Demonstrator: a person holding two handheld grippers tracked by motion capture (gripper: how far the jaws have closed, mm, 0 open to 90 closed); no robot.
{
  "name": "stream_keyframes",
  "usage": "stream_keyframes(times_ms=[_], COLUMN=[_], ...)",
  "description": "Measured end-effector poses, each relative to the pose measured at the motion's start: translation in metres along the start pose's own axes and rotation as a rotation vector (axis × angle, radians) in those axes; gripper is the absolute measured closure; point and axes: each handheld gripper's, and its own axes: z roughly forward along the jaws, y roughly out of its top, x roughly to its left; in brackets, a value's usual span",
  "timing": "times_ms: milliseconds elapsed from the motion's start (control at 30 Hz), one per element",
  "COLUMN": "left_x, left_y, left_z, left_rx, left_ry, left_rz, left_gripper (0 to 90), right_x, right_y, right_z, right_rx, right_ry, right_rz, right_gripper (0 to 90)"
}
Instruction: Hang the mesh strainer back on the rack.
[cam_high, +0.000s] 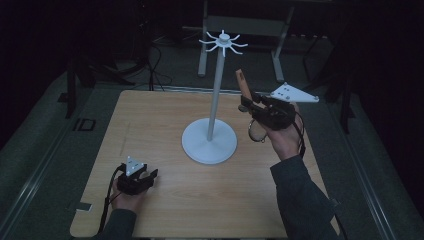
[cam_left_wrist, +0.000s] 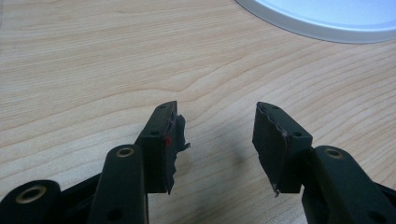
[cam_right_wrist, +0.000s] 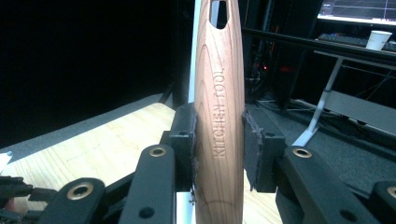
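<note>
plainly a hanging job, judged from the layout: wide wooden table (cam_high: 165, 210) under dim light, dark room behind with desk legs and a lit screen far off. white stand (cam_high: 210, 142) planted mid-table, round base, tall pole, ring of hooks (cam_high: 223, 42) at the top. right gripper (cam_high: 249, 102) raised beside the pole, clamped on a wooden utensil (cam_right_wrist: 219, 116) at its handle, pads pressing both flanks. handle stamped "kitchen tool", long axis upright and tilted slightly, hanging hole (cam_right_wrist: 218, 11) at the upper end, wider end hanging below the hand. hooks up and to the left of that hole, near but not touching, so probably a lift and a lean toward the pole next. left gripper (cam_left_wrist: 217, 135) low by the near left corner, well apart from the stand, jaws spread, nothing between them.
</note>
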Motion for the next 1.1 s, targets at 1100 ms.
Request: stream_keyframes(times_ms=[1100], left_x=[0.000], left_y=[0.000], left_z=[0.000], left_rx=[0.001], left_ry=[0.000], left_rz=[0.002], left_gripper=[50.8], right_x=[0.001], right_y=[0.032], right_z=[-0.006], right_rx=[-0.150], right_ry=[0.013], right_rz=[0.052], right_gripper=[67.7])
